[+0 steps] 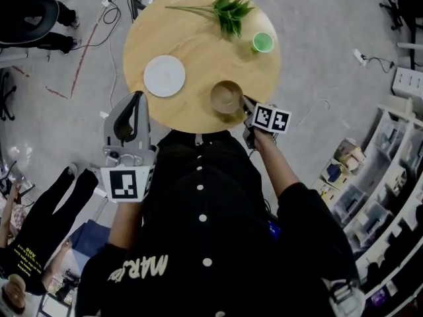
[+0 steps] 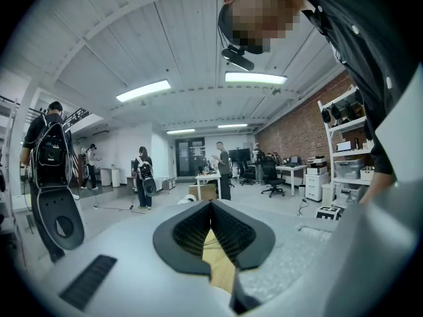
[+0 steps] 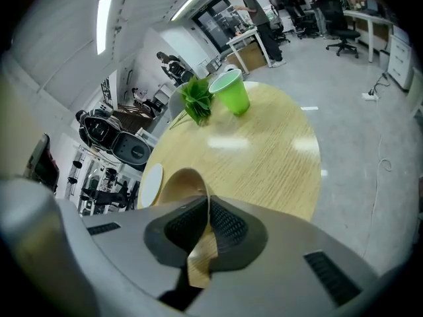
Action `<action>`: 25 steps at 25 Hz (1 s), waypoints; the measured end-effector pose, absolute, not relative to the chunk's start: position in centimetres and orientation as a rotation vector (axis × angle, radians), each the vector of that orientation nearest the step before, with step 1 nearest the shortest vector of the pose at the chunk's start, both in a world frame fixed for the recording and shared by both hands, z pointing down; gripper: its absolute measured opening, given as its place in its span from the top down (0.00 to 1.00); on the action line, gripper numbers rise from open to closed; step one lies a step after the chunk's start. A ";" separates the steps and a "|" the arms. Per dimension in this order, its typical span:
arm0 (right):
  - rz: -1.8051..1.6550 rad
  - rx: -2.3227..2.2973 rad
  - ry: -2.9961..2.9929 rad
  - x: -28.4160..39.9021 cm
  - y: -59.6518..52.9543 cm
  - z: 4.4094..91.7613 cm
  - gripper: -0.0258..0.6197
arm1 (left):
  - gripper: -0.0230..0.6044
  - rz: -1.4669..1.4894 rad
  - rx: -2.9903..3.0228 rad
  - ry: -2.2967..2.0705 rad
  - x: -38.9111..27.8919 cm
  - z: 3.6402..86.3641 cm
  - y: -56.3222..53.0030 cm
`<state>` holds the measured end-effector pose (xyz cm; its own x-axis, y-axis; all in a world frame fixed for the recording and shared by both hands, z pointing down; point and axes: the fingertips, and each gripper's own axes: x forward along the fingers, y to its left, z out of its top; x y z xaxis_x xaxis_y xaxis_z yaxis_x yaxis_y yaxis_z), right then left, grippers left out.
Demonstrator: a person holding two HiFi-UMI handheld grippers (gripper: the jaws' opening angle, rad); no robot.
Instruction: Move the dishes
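- Our left gripper is shut tight with nothing in it, held near the edge of the table
- The white plate lies on the left part of the table, and nothing touches it
- The brown bowl is near our edge, and our right gripper pinches its rim
- We hold only a thin bit of rim, so the bowl could slip or tip if we lift fast
- The green cup stands further back, and a wide swing could knock it
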<state>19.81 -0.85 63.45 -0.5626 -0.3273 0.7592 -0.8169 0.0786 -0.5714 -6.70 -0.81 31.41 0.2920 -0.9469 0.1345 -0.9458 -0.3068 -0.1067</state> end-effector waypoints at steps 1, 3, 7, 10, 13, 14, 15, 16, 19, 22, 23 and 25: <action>1.492 1.125 -1.927 19.8 -0.7 63.5 0.93 | 0.96 -0.276 -2.519 1.842 -6.7 31.4 -0.7; 1.490 1.121 -1.928 19.8 -0.6 63.6 0.93 | 0.96 -0.278 -2.518 1.843 -6.7 31.4 -0.5; 1.474 1.125 -1.933 19.9 -0.4 63.6 0.93 | 0.96 -0.281 -2.516 1.841 -6.7 31.5 -0.2; 1.462 1.127 -1.939 19.8 -0.4 63.6 0.93 | 0.96 -0.284 -2.516 1.837 -6.7 31.5 0.0; 1.454 1.128 -1.941 19.8 -0.5 63.5 0.92 | 0.96 -0.274 -2.516 1.841 -6.7 31.3 -0.1; 1.453 1.127 -1.945 19.8 -0.5 63.4 0.91 | 0.96 -0.274 -2.515 1.840 -6.7 31.2 -0.1; 1.452 1.127 -1.950 19.8 -0.5 63.3 0.90 | 0.96 -0.275 -2.514 1.837 -6.7 31.2 0.0; 1.453 1.127 -1.953 19.7 -0.5 63.3 0.87 | 0.96 -0.275 -2.513 1.835 -6.7 31.2 0.1; 1.446 1.130 -1.962 19.6 -0.5 63.2 0.80 | 0.96 -0.270 -2.510 1.838 -6.9 31.1 0.3; 1.412 1.141 -1.968 19.7 -0.6 63.0 0.72 | 0.96 -0.272 -2.509 1.840 -7.0 31.1 0.4; 1.405 1.142 -1.969 19.8 -0.8 62.9 0.70 | 0.96 -0.271 -2.508 1.839 -7.0 31.0 0.3; 1.392 1.140 -1.975 19.8 -1.1 62.6 0.69 | 0.96 -0.271 -2.507 1.839 -7.1 30.9 0.2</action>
<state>19.81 -1.08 62.65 -0.5471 -0.3607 0.7553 -0.8327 0.1424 -0.5351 -7.10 0.21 30.95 0.2906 -0.9484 0.1271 -0.9448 -0.3054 -0.1188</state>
